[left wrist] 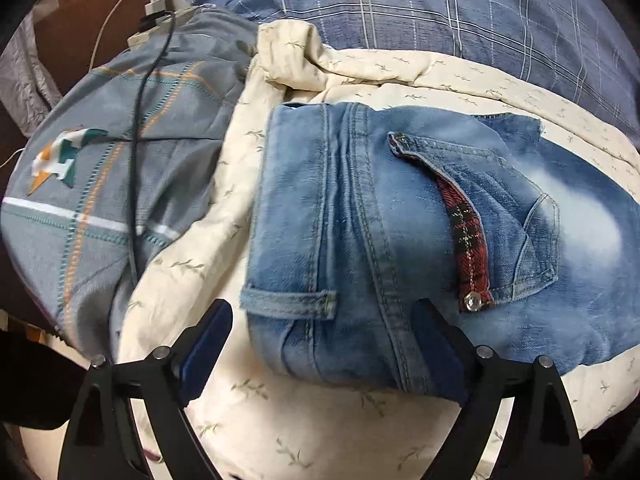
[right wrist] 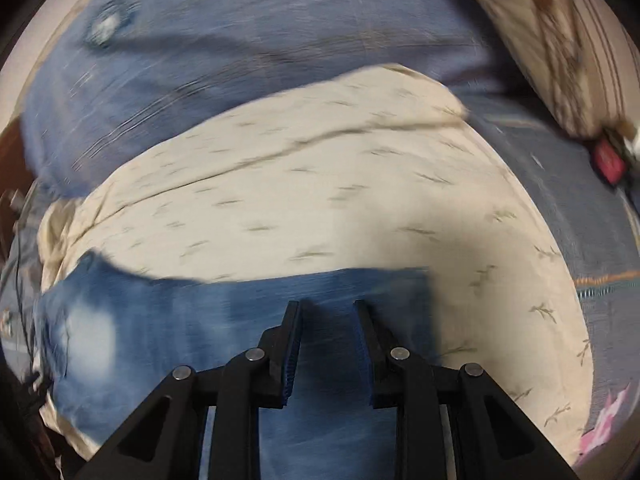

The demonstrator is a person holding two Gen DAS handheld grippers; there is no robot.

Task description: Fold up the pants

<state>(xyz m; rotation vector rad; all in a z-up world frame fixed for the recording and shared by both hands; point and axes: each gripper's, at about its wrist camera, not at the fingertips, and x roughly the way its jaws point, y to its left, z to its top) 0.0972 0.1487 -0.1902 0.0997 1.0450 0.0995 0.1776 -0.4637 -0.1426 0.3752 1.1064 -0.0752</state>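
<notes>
Folded blue jeans (left wrist: 400,232) lie on a cream leaf-print quilt (left wrist: 280,412), waistband and belt loop toward me, a pocket with red plaid lining (left wrist: 466,232) on top. My left gripper (left wrist: 324,320) is open, its fingers straddling the near edge of the jeans without clamping them. In the blurred right wrist view the jeans (right wrist: 224,320) lie under and ahead of my right gripper (right wrist: 327,308), which is open by a narrow gap just above the denim, holding nothing.
A grey checked cover (left wrist: 120,184) with a black cable (left wrist: 138,160) and a charger (left wrist: 154,6) lies to the left. A blue plaid pillow (left wrist: 440,4) sits behind the quilt. A striped beige pillow (right wrist: 568,40) and a red object (right wrist: 608,160) are at the right.
</notes>
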